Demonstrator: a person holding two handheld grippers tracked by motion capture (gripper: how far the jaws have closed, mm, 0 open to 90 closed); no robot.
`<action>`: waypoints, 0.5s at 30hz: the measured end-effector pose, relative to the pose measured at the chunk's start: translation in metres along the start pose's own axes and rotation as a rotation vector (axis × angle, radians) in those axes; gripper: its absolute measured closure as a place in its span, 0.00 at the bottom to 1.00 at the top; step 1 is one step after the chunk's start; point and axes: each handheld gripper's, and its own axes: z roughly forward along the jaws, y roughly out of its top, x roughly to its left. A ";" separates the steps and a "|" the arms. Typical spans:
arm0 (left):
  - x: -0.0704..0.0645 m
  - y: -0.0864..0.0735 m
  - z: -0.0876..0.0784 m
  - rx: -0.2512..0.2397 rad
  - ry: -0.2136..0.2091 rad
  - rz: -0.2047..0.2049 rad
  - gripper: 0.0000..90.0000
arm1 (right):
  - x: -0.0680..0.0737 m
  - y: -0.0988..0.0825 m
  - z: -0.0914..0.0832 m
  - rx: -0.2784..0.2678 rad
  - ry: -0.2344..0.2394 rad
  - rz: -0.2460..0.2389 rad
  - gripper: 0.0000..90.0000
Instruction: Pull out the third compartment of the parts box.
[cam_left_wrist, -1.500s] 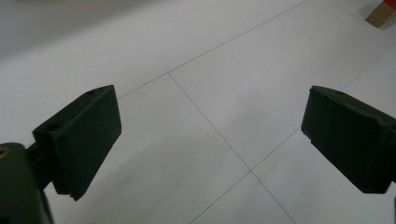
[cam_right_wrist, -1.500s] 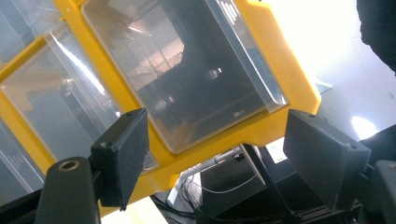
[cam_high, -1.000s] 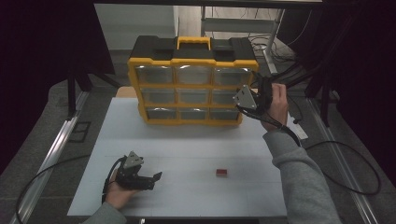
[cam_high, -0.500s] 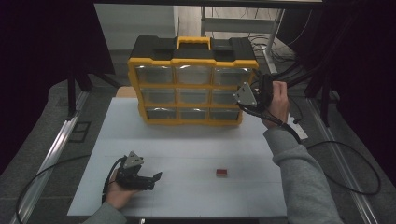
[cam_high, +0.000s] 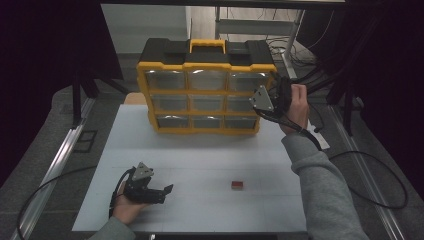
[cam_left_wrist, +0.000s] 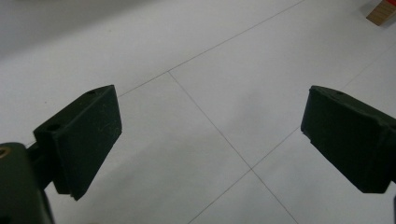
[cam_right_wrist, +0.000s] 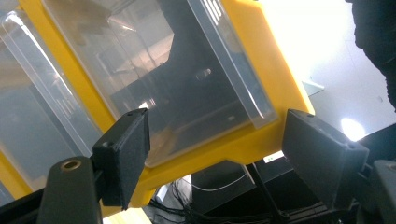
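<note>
High view puts the right gripper (cam_high: 266, 95) raised at the right end of the yellow and black organizer case (cam_high: 206, 90), which stands upright at the far side of the white table (cam_high: 210, 155) with its clear-lidded compartments facing the person. The right gripper view looks along the two black jaws, spread wide apart with nothing between the pads; they straddle the yellow corner frame (cam_right_wrist: 261, 140) of the case, where one clear compartment lid (cam_right_wrist: 187, 79) ends. That stance suggests the person is lining up on the case's edge, either to steady it or to grip the frame, though the jaws have not closed and I cannot tell whether either pad touches the plastic.

Nearer the person, the left gripper (cam_high: 159, 192) rests low over the table in the left hand (cam_high: 127, 207), well apart from the case. Its own view shows both pads (cam_left_wrist: 88, 135) released and wide, with bare white tabletop between them. It seems parked out of the way while the right side works.

A small red block (cam_high: 237, 185) lies alone on the table, right of the left gripper and well short of the case. It may be meant for one of the compartments, but nothing holds it now.
</note>
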 end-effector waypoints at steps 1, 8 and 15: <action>0.000 0.000 0.000 0.000 0.000 0.000 0.06 | 0.000 0.001 0.000 -0.003 -0.001 -0.004 0.27; 0.000 0.000 0.000 0.001 0.001 -0.001 0.06 | -0.002 0.001 -0.001 -0.006 -0.013 0.003 0.27; 0.000 0.000 0.000 0.002 0.000 0.001 0.06 | -0.006 0.000 -0.003 -0.009 -0.029 0.001 0.27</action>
